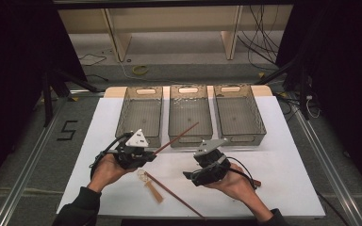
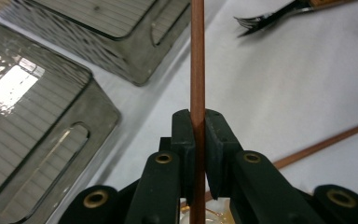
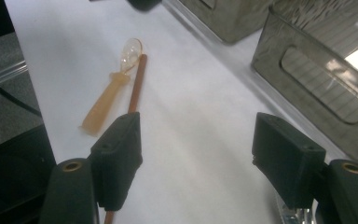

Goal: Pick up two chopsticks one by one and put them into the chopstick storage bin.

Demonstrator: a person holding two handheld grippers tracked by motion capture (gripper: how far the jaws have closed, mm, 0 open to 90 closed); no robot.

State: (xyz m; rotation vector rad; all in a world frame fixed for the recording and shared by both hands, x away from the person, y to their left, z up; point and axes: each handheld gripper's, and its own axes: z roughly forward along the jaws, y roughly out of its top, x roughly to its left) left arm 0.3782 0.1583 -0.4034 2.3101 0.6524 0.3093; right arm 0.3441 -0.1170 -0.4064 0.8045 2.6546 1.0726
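My left gripper (image 1: 151,155) (image 2: 197,133) is shut on a reddish-brown chopstick (image 1: 176,137) (image 2: 197,56). The stick slants up over the front of the middle bin (image 1: 190,113). A second chopstick (image 1: 174,195) (image 3: 137,79) (image 2: 326,144) lies flat on the white table (image 1: 283,155). Beside it is a small spoon (image 1: 152,187) (image 3: 109,93) with an amber handle and a clear bowl. My right gripper (image 1: 189,175) (image 3: 203,158) hovers open just right of the spoon, with nothing between its jaws.
Three empty grey translucent bins stand in a row at the back: left (image 1: 139,115), middle, right (image 1: 239,113). A dark fork (image 2: 265,18) lies on the table near the right hand. Cables trail on the floor beyond the table.
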